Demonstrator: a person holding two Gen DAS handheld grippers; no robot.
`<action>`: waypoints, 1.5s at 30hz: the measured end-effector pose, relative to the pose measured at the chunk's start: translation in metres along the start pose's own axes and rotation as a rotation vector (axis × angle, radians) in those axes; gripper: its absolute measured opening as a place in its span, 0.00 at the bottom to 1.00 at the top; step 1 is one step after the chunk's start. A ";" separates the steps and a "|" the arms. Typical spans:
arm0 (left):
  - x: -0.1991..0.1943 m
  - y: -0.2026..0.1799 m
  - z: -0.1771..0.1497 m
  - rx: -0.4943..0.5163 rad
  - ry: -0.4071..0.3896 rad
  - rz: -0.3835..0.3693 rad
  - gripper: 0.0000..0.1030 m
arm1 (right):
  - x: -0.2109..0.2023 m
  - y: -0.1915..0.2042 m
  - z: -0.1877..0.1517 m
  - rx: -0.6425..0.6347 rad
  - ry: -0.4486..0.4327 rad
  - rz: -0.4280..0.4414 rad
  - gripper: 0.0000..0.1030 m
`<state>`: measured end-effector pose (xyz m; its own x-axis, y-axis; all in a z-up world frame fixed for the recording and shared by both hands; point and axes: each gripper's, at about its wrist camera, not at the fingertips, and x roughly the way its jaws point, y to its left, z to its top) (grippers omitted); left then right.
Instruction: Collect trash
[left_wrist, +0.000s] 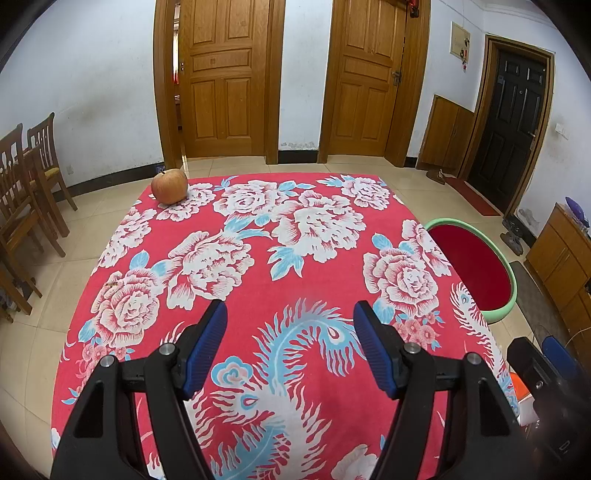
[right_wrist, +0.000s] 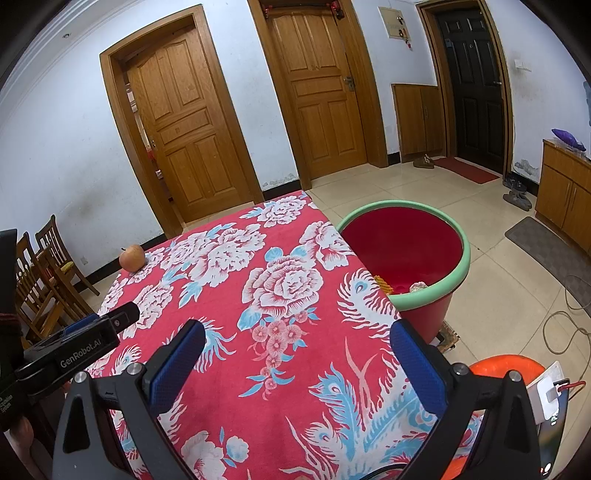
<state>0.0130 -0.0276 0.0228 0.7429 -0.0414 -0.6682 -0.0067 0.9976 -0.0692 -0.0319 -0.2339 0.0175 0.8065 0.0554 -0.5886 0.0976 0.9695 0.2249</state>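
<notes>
Tabletop looks nearly cleared; judging by that, the step in hand is the last scan/reach w/ nothing gripped.

The only loose item on the floral tablecloth (left_wrist: 258, 295) is an apple (left_wrist: 169, 185), upper left of the left wrist view, at the far corner. Whole fruit, so prob not trash; check before grabbing. If taken: approach level, jaws straddling its widest part, close gently since it's round & may roll off the edge.

The red bucket (right_wrist: 424, 306) w/ green rim sits on the floor touching the table's right edge, centre right of the right wrist view; some scraps inside already.

Left gripper (left_wrist: 290, 310): wide open, empty, low over the cloth, lower centre of frame, pointing across the table. Right gripper (right_wrist: 297, 334): also spread wide, empty, over the near right part of the table, w/ the bucket just beyond its right finger.
</notes>
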 end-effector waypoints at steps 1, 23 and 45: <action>0.000 0.000 0.000 0.000 0.001 -0.001 0.68 | 0.000 0.000 0.000 0.000 0.000 0.000 0.99; 0.000 -0.001 -0.003 0.002 0.005 -0.004 0.68 | 0.000 0.000 0.000 0.000 0.000 0.001 0.99; -0.001 -0.002 -0.005 -0.001 0.009 -0.007 0.68 | 0.000 0.001 0.000 0.001 0.001 0.001 0.99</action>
<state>0.0092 -0.0303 0.0195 0.7369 -0.0491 -0.6742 -0.0022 0.9972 -0.0750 -0.0322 -0.2328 0.0176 0.8062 0.0568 -0.5890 0.0971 0.9692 0.2264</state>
